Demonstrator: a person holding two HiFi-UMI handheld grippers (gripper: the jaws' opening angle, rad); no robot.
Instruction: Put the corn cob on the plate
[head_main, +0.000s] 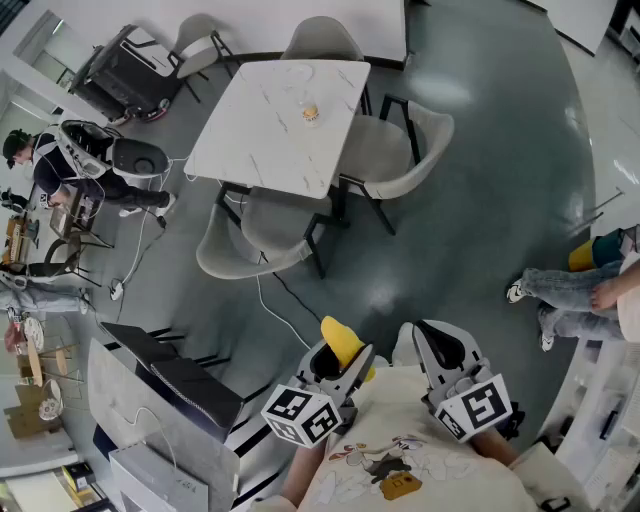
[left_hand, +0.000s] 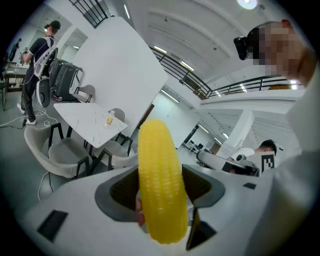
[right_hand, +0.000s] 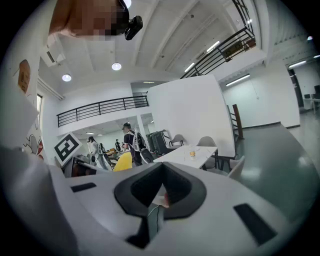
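A yellow corn cob (left_hand: 159, 185) stands upright between the jaws of my left gripper (left_hand: 160, 175), which is shut on it. In the head view the corn cob (head_main: 343, 342) sticks out of the left gripper (head_main: 338, 362), close to my chest and above the floor. My right gripper (head_main: 441, 352) is beside it with its jaws together and nothing between them; its own view shows the tips meeting (right_hand: 162, 167). Far ahead stands a white marble table (head_main: 262, 120) bearing a small dish (head_main: 311, 113) with something orange on it, also seen as a small dish (left_hand: 109, 120) in the left gripper view.
Grey chairs (head_main: 262, 235) ring the table, one (head_main: 405, 150) on its right side. A cable (head_main: 275, 310) runs over the grey floor. A person (head_main: 70, 165) and a black cart (head_main: 125, 70) are at the left, seated legs (head_main: 560, 290) at the right, a grey desk (head_main: 150, 395) at lower left.
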